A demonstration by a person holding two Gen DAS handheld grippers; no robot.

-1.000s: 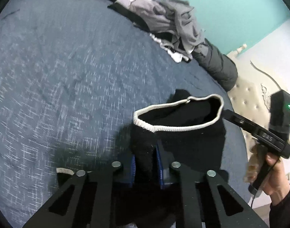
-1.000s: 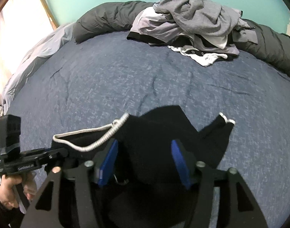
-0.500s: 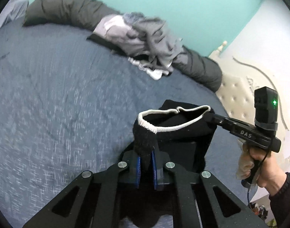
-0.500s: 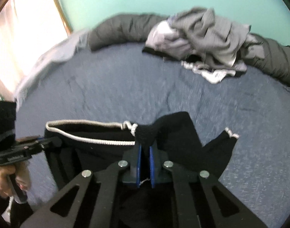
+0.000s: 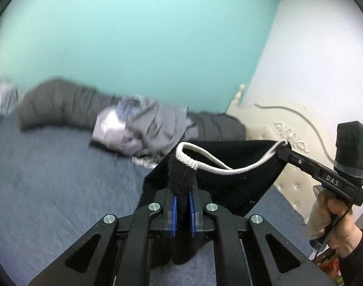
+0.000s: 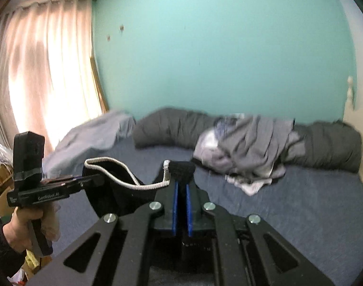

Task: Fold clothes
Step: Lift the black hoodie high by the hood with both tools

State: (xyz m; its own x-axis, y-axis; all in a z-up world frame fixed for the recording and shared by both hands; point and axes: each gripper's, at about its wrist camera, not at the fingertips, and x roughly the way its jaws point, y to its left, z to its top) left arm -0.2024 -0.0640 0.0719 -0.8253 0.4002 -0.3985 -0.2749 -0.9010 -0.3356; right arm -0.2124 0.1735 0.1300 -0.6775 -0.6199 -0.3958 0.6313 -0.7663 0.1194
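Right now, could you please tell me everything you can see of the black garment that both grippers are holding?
The black garment looks like soft knit fabric with a white ribbed elastic band along its open top edge. It hangs above the blue bedspread, stretched between the left gripper and the right gripper, each shut on a bunched part of that edge. The band sags in a curve between them. Its lower part is hidden, so I cannot tell whether it touches the bed.
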